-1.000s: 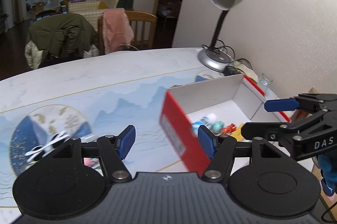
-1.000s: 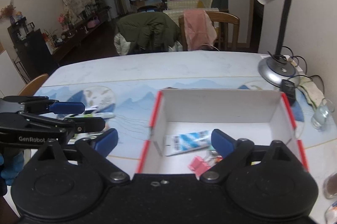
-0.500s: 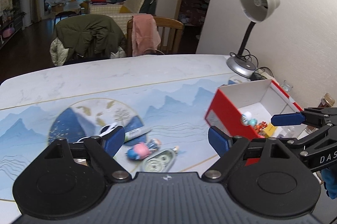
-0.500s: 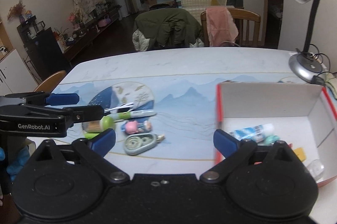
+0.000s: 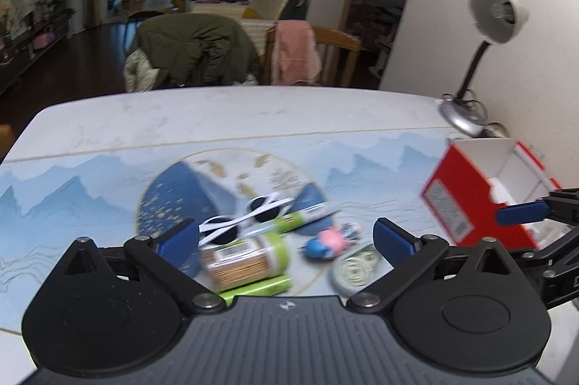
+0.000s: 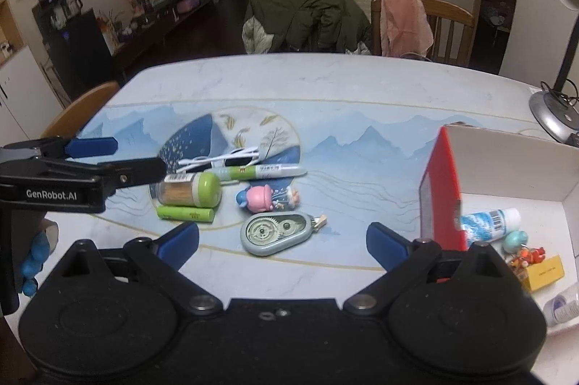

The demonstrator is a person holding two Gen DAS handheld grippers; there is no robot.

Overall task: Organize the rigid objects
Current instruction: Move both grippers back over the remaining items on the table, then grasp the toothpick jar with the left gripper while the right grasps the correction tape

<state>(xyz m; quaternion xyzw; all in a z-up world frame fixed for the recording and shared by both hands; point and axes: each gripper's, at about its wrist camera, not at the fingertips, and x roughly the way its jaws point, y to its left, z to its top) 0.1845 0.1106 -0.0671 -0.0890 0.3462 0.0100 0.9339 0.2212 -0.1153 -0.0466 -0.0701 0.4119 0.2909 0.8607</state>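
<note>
Toothpick jar (image 6: 190, 190) first in line, I reckon: clear body full of sticks, lime-green cap, lying on its side on the table (image 6: 325, 88) just under my left gripper (image 5: 286, 236). My jaws there are opening wide, with nothing pressed between the blue pads; the jar sits below and between them, not touched as far as I can tell. That wide spread suits the jar, fattest piece in the pile.

Right gripper (image 6: 282, 242) hangs spread and empty too, its fingers framing the grey correction-tape dispenser (image 6: 277, 233), which lies flat with its gears showing.

Around the jar the loose pieces huddle close: white sunglasses (image 6: 220, 159) beyond it, a green-and-white marker (image 6: 258, 172) touching or nearly touching its cap, a green tube (image 6: 185, 214) just in front, a pink-and-blue figurine (image 6: 267, 197) to its right.

Over on the right stands the red-and-white box (image 6: 439, 189), open on top, already holding a blue-white tube, a teal egg shape, a small yellow carton and some tiny orange bits. That's where everything goes, so the pile is kept within easy reach of it.
</note>
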